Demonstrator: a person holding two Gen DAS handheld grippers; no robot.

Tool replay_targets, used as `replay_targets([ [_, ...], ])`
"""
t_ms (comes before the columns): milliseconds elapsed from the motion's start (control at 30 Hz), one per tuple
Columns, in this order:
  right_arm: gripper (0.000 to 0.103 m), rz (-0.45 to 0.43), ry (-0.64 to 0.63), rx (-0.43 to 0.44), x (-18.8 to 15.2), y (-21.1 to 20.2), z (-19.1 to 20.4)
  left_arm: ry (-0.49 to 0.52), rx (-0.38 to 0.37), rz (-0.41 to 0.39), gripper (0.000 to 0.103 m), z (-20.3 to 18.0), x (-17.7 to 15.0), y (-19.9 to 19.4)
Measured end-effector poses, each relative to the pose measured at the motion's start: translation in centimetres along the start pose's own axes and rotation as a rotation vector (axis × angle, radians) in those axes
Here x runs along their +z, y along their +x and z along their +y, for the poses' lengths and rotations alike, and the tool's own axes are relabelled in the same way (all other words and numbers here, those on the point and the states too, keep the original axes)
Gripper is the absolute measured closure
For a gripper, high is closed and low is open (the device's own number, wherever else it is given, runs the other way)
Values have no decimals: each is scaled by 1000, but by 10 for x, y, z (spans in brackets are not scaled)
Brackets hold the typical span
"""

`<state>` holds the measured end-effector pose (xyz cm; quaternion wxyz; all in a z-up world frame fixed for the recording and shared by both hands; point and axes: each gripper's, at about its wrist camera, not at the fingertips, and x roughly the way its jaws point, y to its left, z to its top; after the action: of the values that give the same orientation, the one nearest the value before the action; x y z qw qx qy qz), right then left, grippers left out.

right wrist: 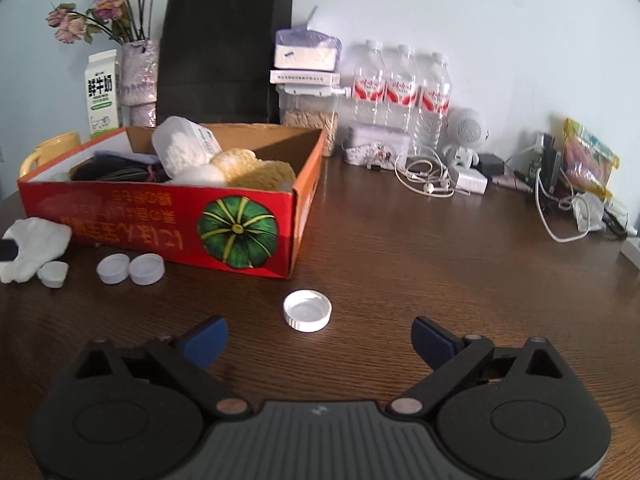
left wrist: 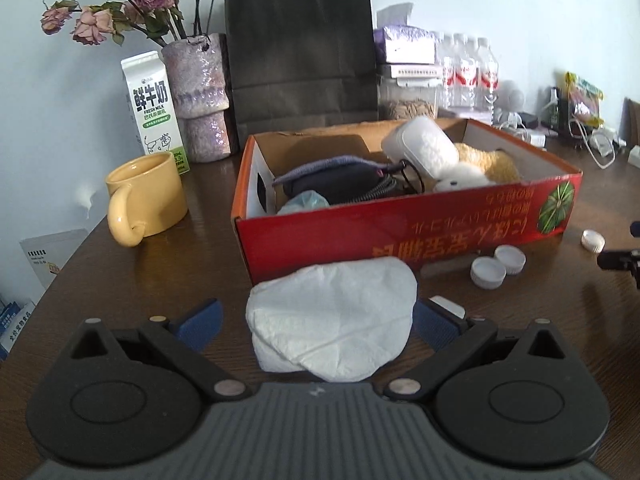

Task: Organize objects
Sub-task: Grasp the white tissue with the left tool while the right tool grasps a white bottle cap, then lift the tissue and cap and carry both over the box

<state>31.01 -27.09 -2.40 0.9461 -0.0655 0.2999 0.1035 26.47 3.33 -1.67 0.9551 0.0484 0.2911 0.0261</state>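
In the left wrist view, the left gripper fills the bottom of the frame, its jaws spread wide with a crumpled white tissue lying between them on the brown desk. The blue pads stand just beside the tissue's edges; whether they press it I cannot tell. Past the tissue, at centre, sits a red box printed with a green pumpkin. Two white caps lie touching each other against its front wall at right, and a third cap lies apart near the right edge. Inside the box are dark cloth, a coiled cable, a white case and a yellow plush. Left of the box stands a yellow mug; behind it are a milk carton, a vase of dried roses and a black bag.

In the right wrist view, the right gripper has its jaws wide apart with nothing between them. A white cap lies open side up on the desk just ahead of the gap, at lower centre. Further on, at left, is the box, with two caps side by side before it and one more cap touching the tissue at the left edge. Beyond, along the wall, stand the bag, stacked packs on a clear jar, three water bottles, a small white speaker, tangled earphones and, at far right, snack packets.
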Motion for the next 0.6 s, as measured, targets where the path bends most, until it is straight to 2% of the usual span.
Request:
replay_targets([
  [167, 31, 35, 42, 33, 7, 21, -8, 12, -6, 26, 0, -2, -3, 9],
  [333, 67, 24, 41, 71, 11, 26, -7, 23, -20, 37, 0, -4, -3, 14],
  [400, 76, 19, 24, 84, 12, 25, -3, 28, -25, 42, 0, -4, -3, 17],
  [600, 76, 8, 2, 89, 13, 21, 4, 23, -30, 55, 0, -6, -1, 27],
])
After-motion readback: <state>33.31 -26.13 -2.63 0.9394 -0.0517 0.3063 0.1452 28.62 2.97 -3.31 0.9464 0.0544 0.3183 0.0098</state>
